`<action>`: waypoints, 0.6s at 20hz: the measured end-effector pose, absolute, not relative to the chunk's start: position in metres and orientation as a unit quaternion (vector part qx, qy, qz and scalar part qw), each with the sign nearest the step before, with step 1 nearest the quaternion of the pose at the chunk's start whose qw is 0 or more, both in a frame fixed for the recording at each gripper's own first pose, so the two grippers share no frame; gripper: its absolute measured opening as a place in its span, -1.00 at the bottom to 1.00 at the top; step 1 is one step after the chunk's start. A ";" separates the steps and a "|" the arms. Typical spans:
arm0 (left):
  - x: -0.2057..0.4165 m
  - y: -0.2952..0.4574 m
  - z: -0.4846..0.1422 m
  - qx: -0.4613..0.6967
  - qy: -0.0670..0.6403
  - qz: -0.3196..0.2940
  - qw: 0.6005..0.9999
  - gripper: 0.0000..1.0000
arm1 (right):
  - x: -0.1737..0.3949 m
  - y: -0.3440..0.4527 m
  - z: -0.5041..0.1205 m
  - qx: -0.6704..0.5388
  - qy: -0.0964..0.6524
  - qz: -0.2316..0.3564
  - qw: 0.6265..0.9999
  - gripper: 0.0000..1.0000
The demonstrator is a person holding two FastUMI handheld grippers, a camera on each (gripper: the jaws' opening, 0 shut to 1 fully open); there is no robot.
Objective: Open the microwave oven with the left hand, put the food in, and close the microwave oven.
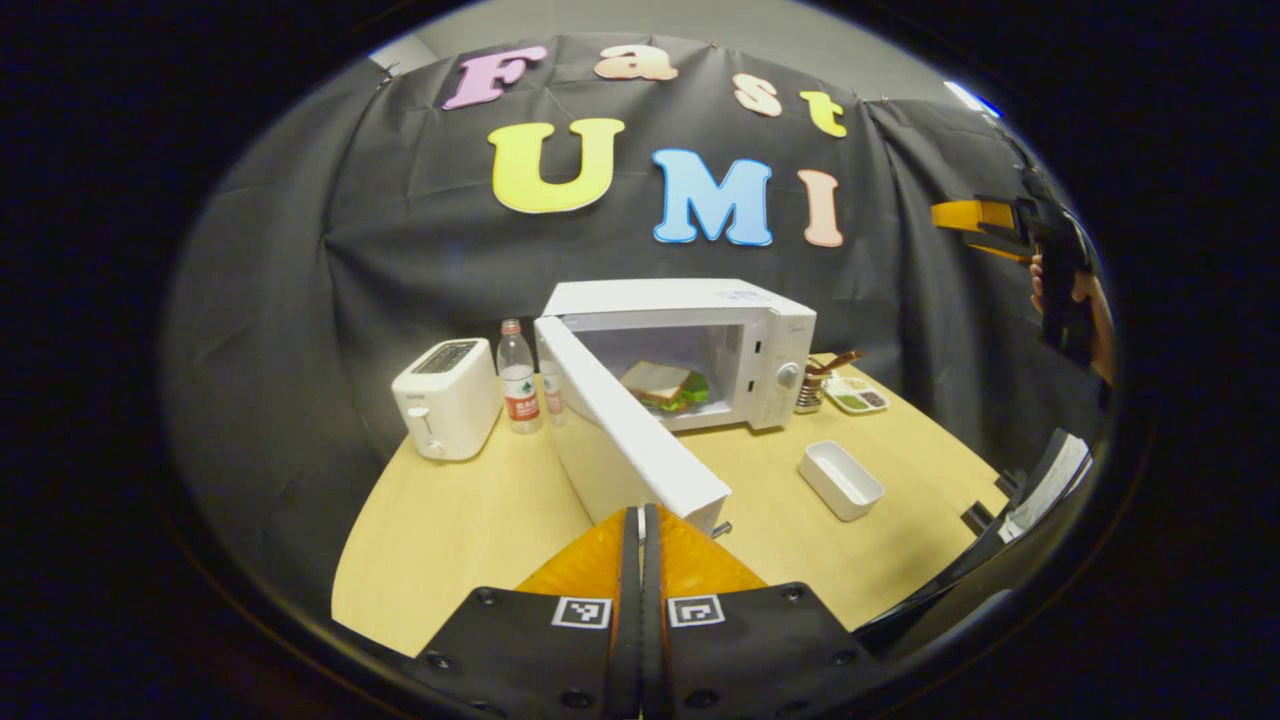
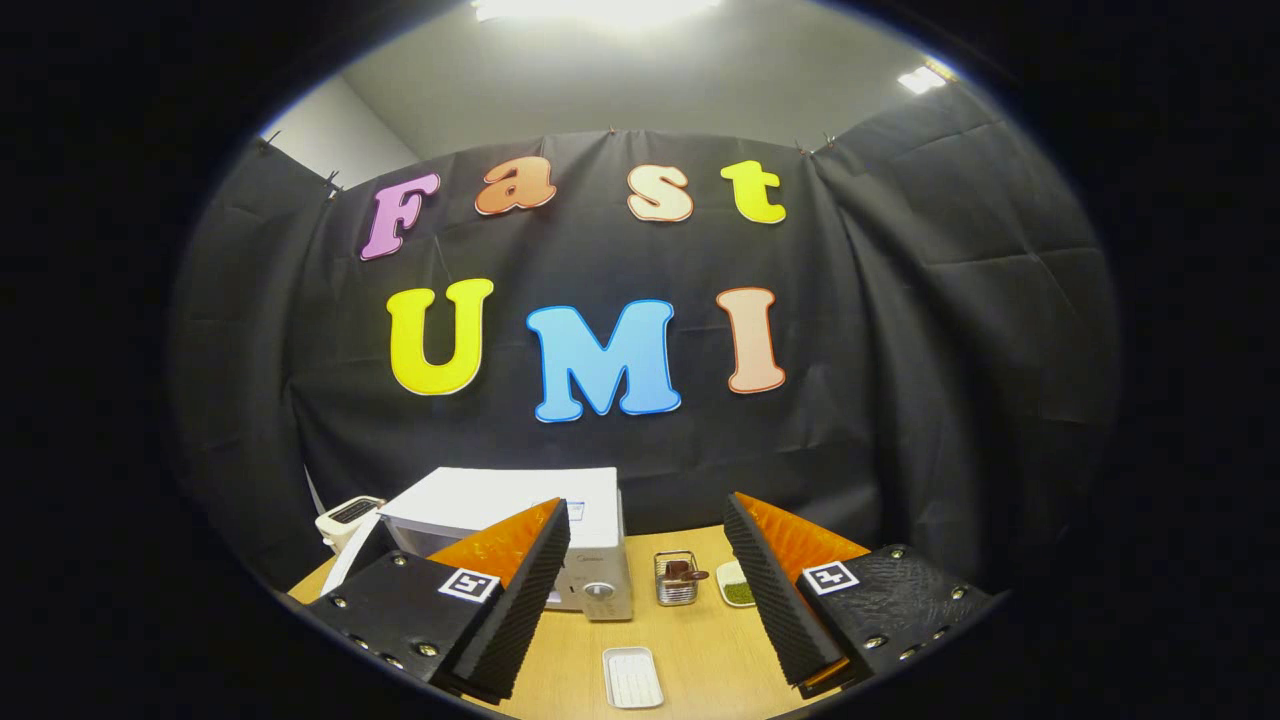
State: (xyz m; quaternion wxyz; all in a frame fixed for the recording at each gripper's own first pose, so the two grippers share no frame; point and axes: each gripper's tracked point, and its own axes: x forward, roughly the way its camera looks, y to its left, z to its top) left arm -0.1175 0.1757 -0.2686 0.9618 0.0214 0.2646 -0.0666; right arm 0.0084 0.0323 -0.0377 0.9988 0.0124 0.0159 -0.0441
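- The microwave oven (image 1: 700,340) stands on the wooden table (image 1: 450,530) straight ahead of the left gripper (image 1: 641,515), its long side running across the table and its open mouth facing the gripper.
- Its door (image 1: 625,430) is swung wide, hinged at the left, and points its long edge almost directly at the left jaws; the door's free end sits just beyond the fingertips, and I cannot tell whether it touches them.
- The left jaws are pressed together with nothing between them.
- A sandwich (image 1: 663,385) with green leaves lies flat inside the oven cavity, beyond the door and a little right of the jaws' line.
- Left of the door stand a white toaster (image 1: 445,398) and, beside it, a water bottle (image 1: 517,377) upright.
- Right of the jaws lies an empty white rectangular dish (image 1: 840,478); farther back, next to the oven's control side, are a small metal basket (image 1: 812,392) and a plate with green food (image 1: 858,394).
- The right gripper (image 2: 645,540) is held high, its jaws wide apart and empty; between them I see the oven's top and dial (image 2: 598,590), the metal basket (image 2: 676,580) and the white dish (image 2: 632,677) below.
- In the left gripper view, a hand (image 1: 1085,310) holds that gripper up at the far right.
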 end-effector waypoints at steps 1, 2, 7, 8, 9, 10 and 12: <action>-0.112 0.166 -0.270 0.019 0.263 -0.073 0.962 -0.87 | 0.010 0.028 -0.039 0.013 0.018 -0.046 0.999 0.88; -0.107 0.158 -0.270 0.018 0.261 -0.077 0.962 -0.87 | 0.012 0.023 -0.040 0.014 0.020 -0.048 0.999 0.88; -0.084 0.123 -0.277 0.019 0.254 -0.096 0.962 -0.87 | 0.022 0.003 -0.044 0.015 0.027 -0.059 0.998 0.88; -0.079 0.115 -0.276 0.015 0.253 -0.102 0.962 -0.88 | 0.024 -0.001 -0.044 0.014 0.027 -0.061 0.998 0.88; -0.076 0.108 -0.276 0.012 0.253 -0.108 0.961 -0.87 | 0.025 -0.005 -0.043 0.015 0.027 -0.063 0.998 0.88; -0.071 0.101 -0.276 0.014 0.253 -0.112 0.961 -0.87 | 0.026 -0.008 -0.042 0.015 0.026 -0.065 0.997 0.88; -0.062 0.088 -0.275 0.018 0.252 -0.121 0.960 -0.87 | 0.029 -0.013 -0.041 0.016 0.024 -0.068 0.997 0.88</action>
